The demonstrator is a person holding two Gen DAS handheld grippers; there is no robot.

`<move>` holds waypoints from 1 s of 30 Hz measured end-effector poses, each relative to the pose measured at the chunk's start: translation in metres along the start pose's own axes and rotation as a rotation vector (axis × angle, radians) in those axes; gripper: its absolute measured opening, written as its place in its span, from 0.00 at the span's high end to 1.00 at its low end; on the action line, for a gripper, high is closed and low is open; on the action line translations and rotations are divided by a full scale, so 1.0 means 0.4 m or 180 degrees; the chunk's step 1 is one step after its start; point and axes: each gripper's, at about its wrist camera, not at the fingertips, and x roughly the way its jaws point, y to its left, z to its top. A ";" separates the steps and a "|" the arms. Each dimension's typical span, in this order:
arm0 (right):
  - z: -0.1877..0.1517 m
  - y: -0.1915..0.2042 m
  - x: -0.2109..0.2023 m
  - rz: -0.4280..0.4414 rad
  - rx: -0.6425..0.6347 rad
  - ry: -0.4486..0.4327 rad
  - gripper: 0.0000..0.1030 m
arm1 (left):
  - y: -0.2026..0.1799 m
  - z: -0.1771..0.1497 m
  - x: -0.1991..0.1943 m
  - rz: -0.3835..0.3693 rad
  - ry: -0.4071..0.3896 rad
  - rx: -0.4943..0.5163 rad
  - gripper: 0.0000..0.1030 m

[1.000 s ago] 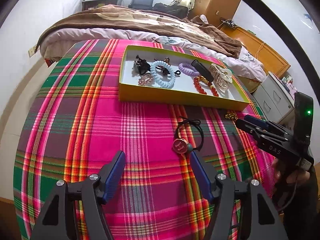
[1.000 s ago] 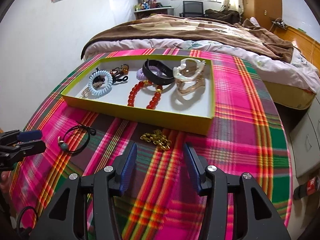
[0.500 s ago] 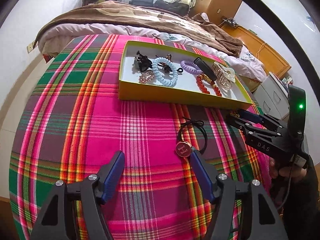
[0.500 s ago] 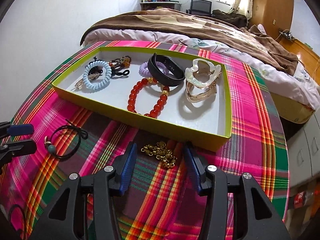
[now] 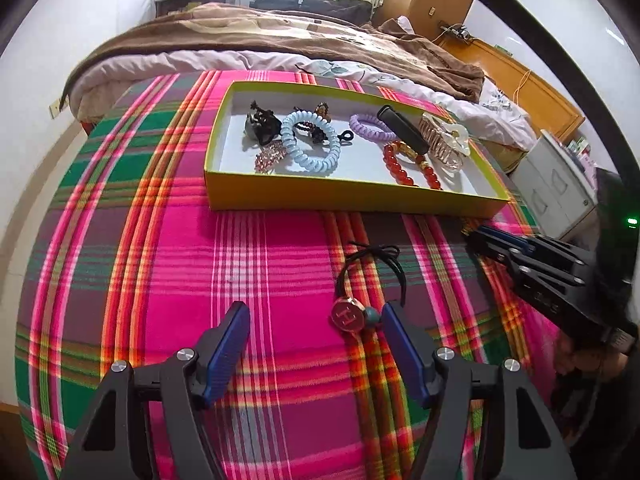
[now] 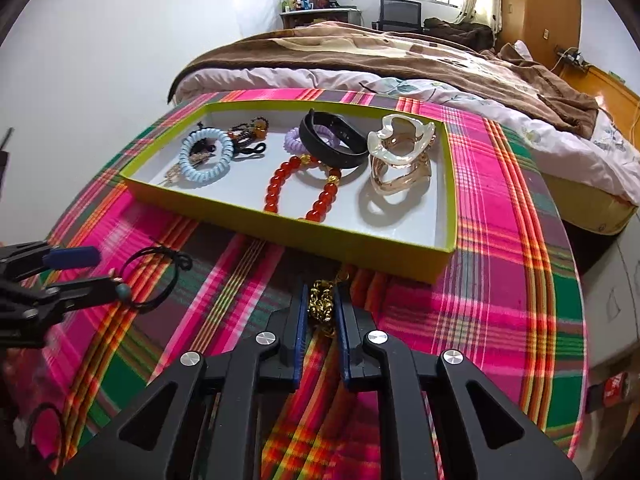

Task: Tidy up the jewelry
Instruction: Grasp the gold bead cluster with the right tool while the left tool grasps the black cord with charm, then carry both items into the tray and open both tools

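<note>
Gold chain (image 6: 322, 303), low centre before the box (image 6: 360, 254), now sits pinched in your right gripper (image 6: 320, 300), whose jaws have just closed. Your left gripper (image 5: 316, 330) stays open, nearer the hair tie (image 5: 370, 276). Inside the box: two coil ties, one red bracelet (image 6: 304, 188), one black band.

A gold chain (image 6: 322, 303) lies bunched on the plaid cloth just in front of the yellow-green tray (image 6: 352, 249), pinched between the blue pads of the right gripper (image 6: 320, 312), whose jaws have just been closing. A black hair tie (image 5: 370, 276) with a round red charm lies on the cloth nearby. In the tray rest a red bead bracelet (image 6: 300, 184), a blue coil tie (image 6: 206, 156), a black band (image 6: 332, 140) and a pearly claw clip (image 6: 402, 152).
</note>
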 end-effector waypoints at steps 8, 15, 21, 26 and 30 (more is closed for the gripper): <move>-0.027 -0.016 -0.051 0.0097 0.0146 -0.0150 0.90 | -0.033 0.013 0.020 0.0157 -0.0032 0.0104 0.34; -0.036 -0.035 -0.092 0.0119 0.0285 -0.0296 0.90 | -0.070 0.005 0.029 0.0350 -0.0066 0.0287 0.58; -0.039 -0.058 -0.121 0.0090 0.0393 -0.0388 0.90 | -0.067 0.011 0.028 0.0323 -0.0054 0.0288 0.80; -0.031 -0.062 -0.141 0.0078 0.0412 -0.0453 0.90 | -0.056 0.016 0.011 0.0187 -0.0099 0.0180 0.82; -0.017 -0.064 -0.161 0.0079 0.0414 -0.0538 0.90 | -0.048 0.034 -0.021 0.0045 -0.0199 0.0106 0.82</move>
